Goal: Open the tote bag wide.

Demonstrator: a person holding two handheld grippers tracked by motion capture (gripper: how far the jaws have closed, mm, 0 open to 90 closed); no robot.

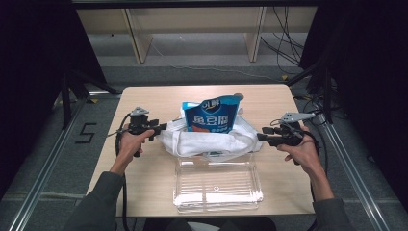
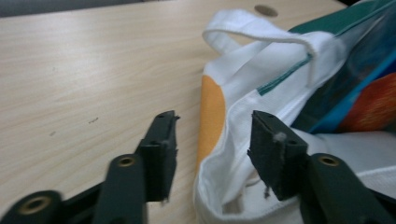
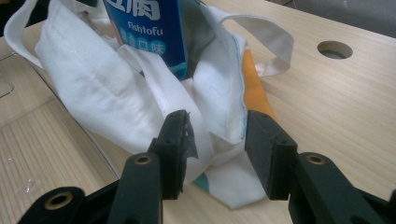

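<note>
While both pairs of jaws stand parted with a clear gap between their pads, each straddles an edge of the white cloth bag [image 1: 211, 139] without closing on it: in the left gripper view the left gripper [image 2: 212, 140] has the bag's hemmed rim between its jaws at the lower centre of the frame, and in the right gripper view the right gripper [image 3: 217, 135] frames a fold of the bag's opposite end. An orange patch [image 2: 212, 123] shows on the cloth beside the rim. Standing upright in the bag is a blue fish tofu packet [image 1: 211, 115], at the centre of the high view. Below the bag in that view, a clear plastic tray [image 1: 216, 185] lies on the pale wooden counter [image 1: 274, 183], its far edge tucked against the cloth.
</note>
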